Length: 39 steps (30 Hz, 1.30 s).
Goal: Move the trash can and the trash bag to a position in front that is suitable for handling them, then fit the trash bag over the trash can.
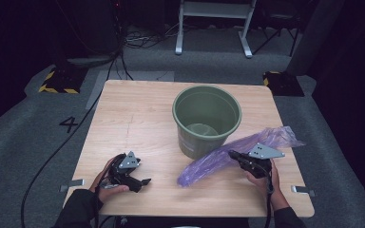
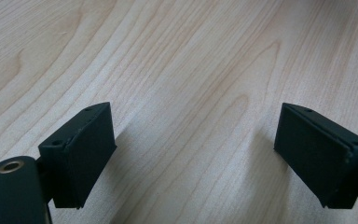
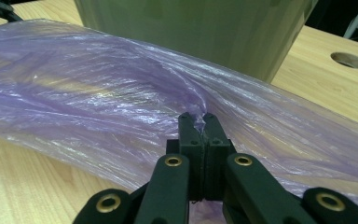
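Observation:
A long, crumpled purple plastic bag (image 1: 218, 159) lies across the wooden table (image 1: 138, 118) in front of a green bucket (image 1: 206, 118), running from near the front middle to the right edge. My right gripper (image 1: 231, 154) is shut on the bag (image 3: 121, 102), and a fold of film is pinched between its fingertips (image 3: 185, 122). The bucket wall (image 3: 191, 28) rises just behind the bag. My left gripper (image 1: 146, 181) rests low at the front left of the table, held by a hand. Its jaws stand wide apart over bare wood, open (image 2: 193, 149) with nothing between them.
The bucket stands upright at mid table and looks hollow inside. A round hole (image 3: 348, 59) sits in the table top near the bucket. Cables (image 1: 52, 156) run over the grey floor at the left, and a white frame (image 1: 214, 23) stands beyond the table.

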Each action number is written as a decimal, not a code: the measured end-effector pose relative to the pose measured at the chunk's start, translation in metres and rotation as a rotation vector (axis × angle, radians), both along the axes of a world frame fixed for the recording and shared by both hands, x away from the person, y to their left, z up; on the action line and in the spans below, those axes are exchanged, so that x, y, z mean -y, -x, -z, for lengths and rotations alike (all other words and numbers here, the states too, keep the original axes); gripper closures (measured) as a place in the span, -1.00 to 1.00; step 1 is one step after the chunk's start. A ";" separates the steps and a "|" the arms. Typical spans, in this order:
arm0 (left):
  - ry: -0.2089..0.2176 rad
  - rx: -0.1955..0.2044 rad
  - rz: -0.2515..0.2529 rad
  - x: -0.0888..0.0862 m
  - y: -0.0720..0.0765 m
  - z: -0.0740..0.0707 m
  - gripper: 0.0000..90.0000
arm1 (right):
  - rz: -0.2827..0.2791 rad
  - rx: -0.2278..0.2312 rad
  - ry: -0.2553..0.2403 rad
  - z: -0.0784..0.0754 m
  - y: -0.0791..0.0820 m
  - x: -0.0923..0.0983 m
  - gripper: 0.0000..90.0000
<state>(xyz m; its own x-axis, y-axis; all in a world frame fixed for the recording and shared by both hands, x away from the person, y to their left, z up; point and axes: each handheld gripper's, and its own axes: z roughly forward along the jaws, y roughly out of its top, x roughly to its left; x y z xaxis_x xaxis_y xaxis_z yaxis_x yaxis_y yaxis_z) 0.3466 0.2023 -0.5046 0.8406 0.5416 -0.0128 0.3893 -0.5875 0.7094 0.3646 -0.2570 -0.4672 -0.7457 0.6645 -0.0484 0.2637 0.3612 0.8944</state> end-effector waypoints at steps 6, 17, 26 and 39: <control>0.000 0.000 0.002 0.000 0.000 0.000 -0.74 | -0.021 0.035 -0.005 -0.007 0.005 -0.002 1.00; 0.000 0.000 0.004 0.000 -0.001 0.000 -0.74 | -0.038 0.140 -0.068 -0.033 0.017 0.002 1.00; -0.001 -0.001 0.005 0.000 -0.001 0.000 -0.74 | -0.021 0.195 -0.089 -0.049 0.021 0.010 0.99; -0.001 0.000 0.002 0.000 -0.001 0.000 -0.74 | -0.040 0.296 -0.118 -0.070 0.028 0.014 1.00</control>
